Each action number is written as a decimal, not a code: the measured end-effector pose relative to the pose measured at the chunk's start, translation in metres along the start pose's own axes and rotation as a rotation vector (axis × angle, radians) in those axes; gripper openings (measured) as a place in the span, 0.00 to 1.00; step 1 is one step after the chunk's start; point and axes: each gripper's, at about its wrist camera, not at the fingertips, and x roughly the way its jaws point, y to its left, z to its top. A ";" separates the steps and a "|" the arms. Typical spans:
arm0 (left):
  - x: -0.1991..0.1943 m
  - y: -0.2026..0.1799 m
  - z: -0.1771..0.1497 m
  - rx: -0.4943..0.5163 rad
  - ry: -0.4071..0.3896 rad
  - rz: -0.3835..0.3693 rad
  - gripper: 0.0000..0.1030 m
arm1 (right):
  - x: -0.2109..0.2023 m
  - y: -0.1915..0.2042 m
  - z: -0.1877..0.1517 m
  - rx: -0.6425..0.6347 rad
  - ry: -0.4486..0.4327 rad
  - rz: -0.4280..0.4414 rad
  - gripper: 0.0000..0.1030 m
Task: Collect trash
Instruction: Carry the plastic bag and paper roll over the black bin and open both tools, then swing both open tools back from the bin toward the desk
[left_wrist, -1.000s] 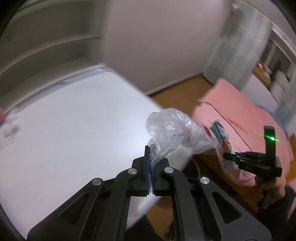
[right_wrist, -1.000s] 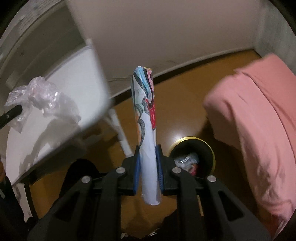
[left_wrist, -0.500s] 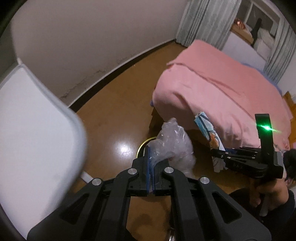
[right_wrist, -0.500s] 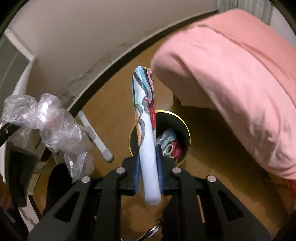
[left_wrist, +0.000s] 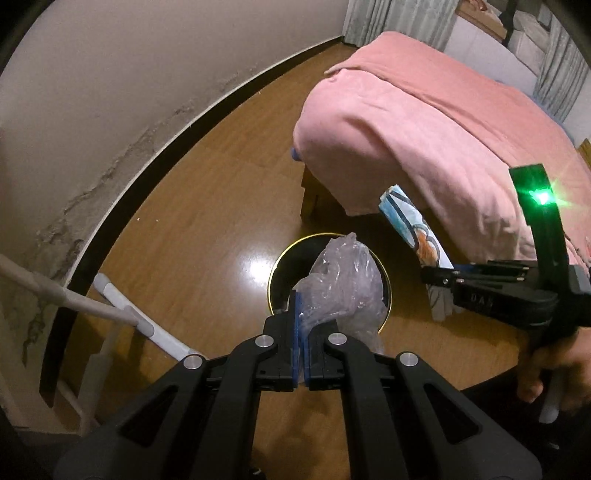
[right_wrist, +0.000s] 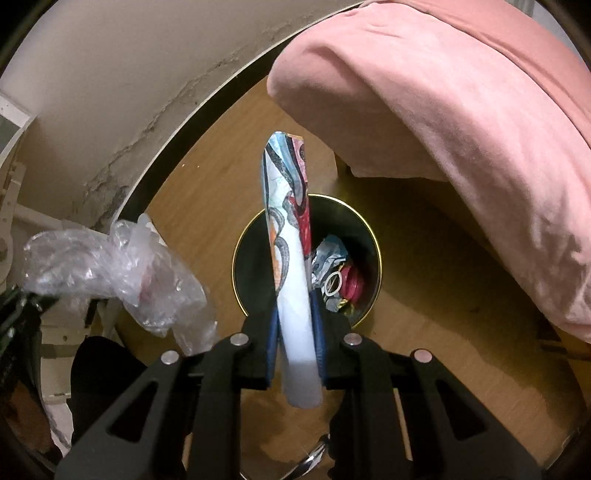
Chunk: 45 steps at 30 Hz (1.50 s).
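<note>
Bin (left_wrist: 275, 267) (bag (left_wrist: 341, 280) hiding it), wrapper (right_wrist: 290, 240)

The wooden floor (left_wrist: 207, 236) is brown and shiny, with a bright spot of reflected light just left of the trash bin (right_wrist: 371, 236). The bin stands directly on the floor; it is round and dark with a thin golden rim, and crumpled wrappers and something pink lie inside. Beyond the bin and to its right, a bed with a pink cover (left_wrist: 424, 122) stands on the floor on a wooden leg (left_wrist: 309, 195). Left of the bin, a white frame (left_wrist: 147, 328), maybe a table base, rests on the floor near the dark baseboard (left_wrist: 155, 166).
</note>
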 end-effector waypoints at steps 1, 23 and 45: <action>0.000 0.000 -0.002 0.000 0.002 -0.003 0.00 | 0.000 -0.001 0.001 0.003 0.001 0.003 0.16; 0.033 -0.032 0.005 0.071 0.046 -0.047 0.01 | -0.020 -0.024 0.014 0.131 -0.128 -0.016 0.73; -0.017 -0.030 0.002 0.090 -0.012 -0.018 0.86 | -0.033 -0.028 0.014 0.148 -0.170 -0.060 0.75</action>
